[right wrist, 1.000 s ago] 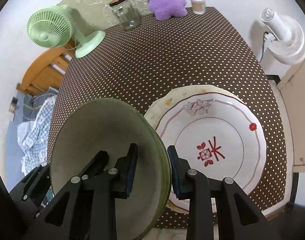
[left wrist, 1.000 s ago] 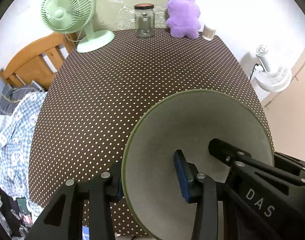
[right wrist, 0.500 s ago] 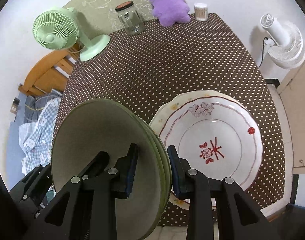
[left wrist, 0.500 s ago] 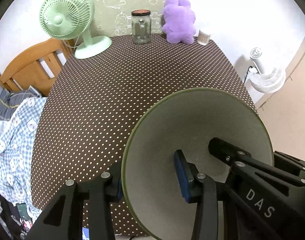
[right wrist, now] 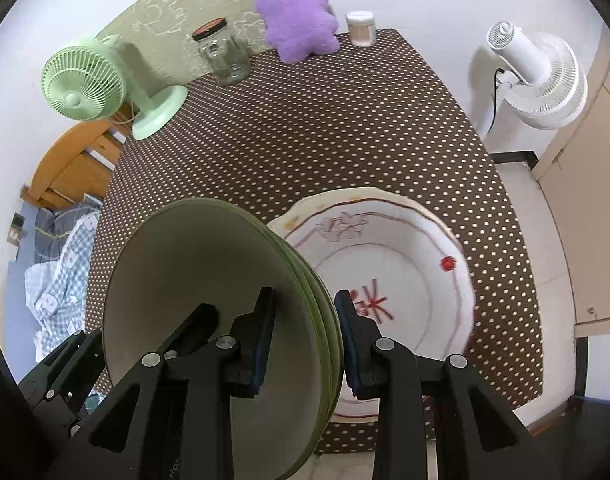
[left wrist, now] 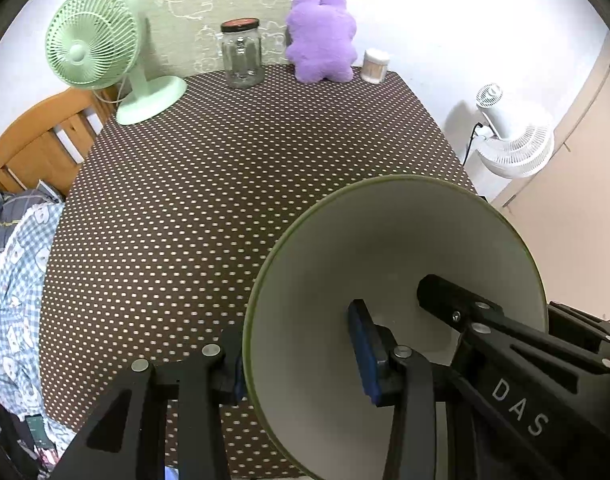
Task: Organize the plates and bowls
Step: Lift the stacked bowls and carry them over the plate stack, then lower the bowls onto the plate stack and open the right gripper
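Note:
A stack of green plates hangs tilted above the near part of the table, held from both sides. My left gripper is shut on its left rim, one blue pad inside and one outside. My right gripper is shut on the opposite rim of the green stack. A finger of the right gripper shows inside the stack in the left wrist view. Under the stack's right side a white plate with red flower marks lies on another pale plate on the table.
The table has a brown dotted cloth. Along its far edge stand a green fan, a glass jar, a purple plush toy and a small pot. A white floor fan stands to the right, a wooden bed to the left.
Both grippers have shifted a little with the green stack still in their grip. The far edge of the table and its objects now sit lower in both views.

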Demonstrator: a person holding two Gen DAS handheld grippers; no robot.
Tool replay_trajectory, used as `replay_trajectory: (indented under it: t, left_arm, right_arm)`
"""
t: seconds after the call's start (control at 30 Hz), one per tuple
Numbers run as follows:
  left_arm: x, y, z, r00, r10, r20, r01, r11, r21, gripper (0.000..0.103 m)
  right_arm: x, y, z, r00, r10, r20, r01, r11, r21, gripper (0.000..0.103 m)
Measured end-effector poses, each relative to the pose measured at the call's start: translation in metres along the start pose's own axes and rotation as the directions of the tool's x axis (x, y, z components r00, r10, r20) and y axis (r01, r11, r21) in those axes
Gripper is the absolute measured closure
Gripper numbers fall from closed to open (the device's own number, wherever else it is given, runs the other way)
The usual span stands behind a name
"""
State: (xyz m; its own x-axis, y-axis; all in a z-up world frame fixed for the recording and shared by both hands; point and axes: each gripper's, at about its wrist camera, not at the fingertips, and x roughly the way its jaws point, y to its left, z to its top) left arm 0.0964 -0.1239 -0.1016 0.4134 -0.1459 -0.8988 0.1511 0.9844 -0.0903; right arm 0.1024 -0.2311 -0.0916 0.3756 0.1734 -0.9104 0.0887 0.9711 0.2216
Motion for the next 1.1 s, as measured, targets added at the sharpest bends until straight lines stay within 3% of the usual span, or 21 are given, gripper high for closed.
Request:
replay_trajectory:
  t: [0.4,0.73,0.97,1.03,1.1]
  left_arm:
    - [0.025,-0.038,0.010,0.999,0.001,-0.036,-0.003,0.999,-0.050,0.062]
    - [0.044,-0.049,0.011,0.998,0.014,-0.066,-0.021,0.995,-0.100,0.062]
    - [0.046,-0.054,0.013,0.998,0.042,-0.039,-0.046,0.995,-0.094,0.062]
    - [0.046,-0.054,0.012,0.998,0.041,-0.038,-0.044,0.995,-0.094,0.061]
    - [0.045,-0.053,0.011,0.998,0.052,-0.027,-0.054,0.994,-0.094,0.053]
  right_arm:
    - [0.010,-0.049,0.012,0.999,-0.009,-0.042,0.008,1.000,-0.028,0.069]
    - [0.029,-0.066,0.022,0.996,-0.005,-0.091,-0.001,0.998,-0.070,0.069]
    - [0.034,-0.070,0.025,0.996,0.007,-0.086,-0.013,0.997,-0.074,0.069]
    - [0.034,-0.070,0.025,0.996,0.009,-0.084,-0.015,0.997,-0.076,0.068]
    - [0.034,-0.070,0.024,0.997,0.008,-0.081,-0.014,0.997,-0.076,0.068]
